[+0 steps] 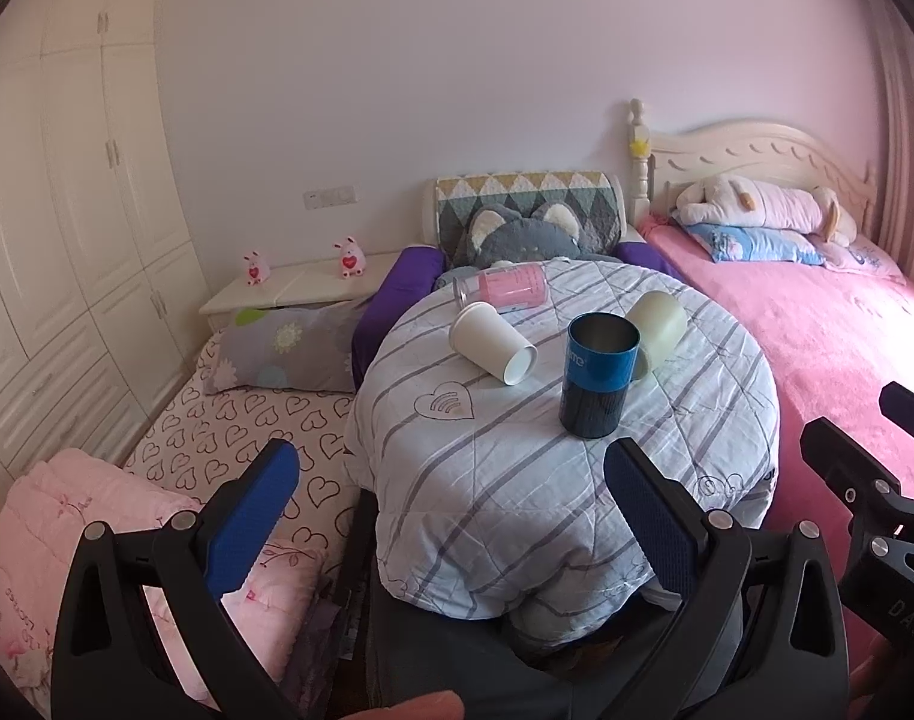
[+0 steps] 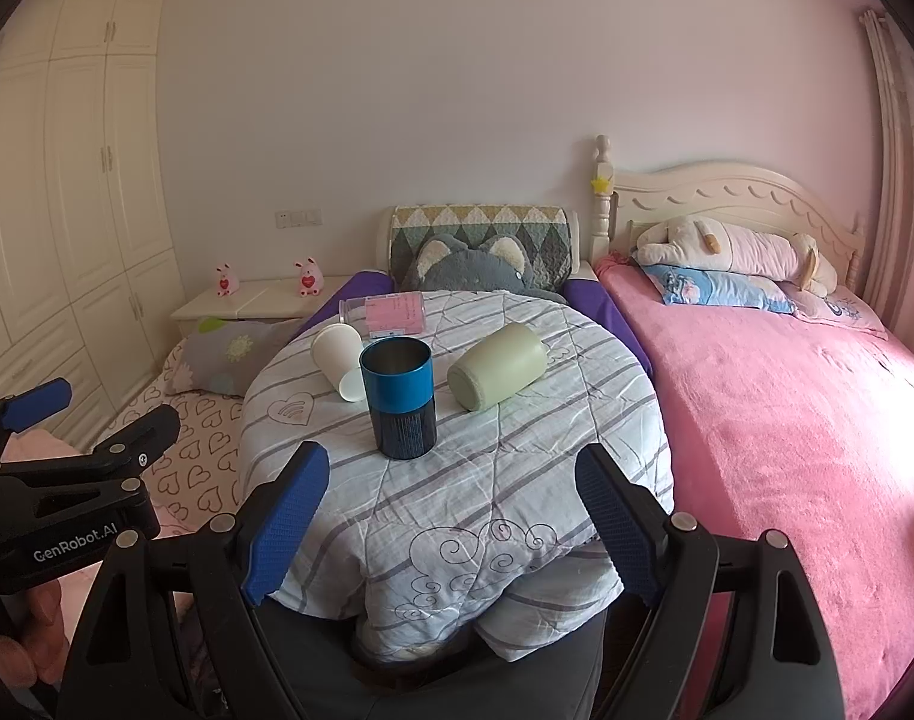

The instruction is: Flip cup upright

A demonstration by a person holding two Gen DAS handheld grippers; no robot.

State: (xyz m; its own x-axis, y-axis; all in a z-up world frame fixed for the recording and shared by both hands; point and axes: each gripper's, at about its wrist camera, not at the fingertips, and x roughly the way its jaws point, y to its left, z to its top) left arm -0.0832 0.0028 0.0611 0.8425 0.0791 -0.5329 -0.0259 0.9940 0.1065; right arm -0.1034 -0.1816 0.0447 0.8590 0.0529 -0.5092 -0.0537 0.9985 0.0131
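Ahead of my left gripper (image 1: 451,516), spread wide and empty, the white cup (image 1: 492,345) lies on its side on the quilt (image 1: 517,480), mouth toward me.

From my right gripper (image 2: 451,522), equally wide and empty, the green cup (image 2: 498,365) lies ahead-right, axis slanting, nearer this hand; the blue cup (image 2: 399,399) stands upright.

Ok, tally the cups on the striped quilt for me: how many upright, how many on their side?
Upright: 1, the blue cup.
On its side: 3, the white paper cup, the green cup and the clear pink-labelled cup.
Total: 4.
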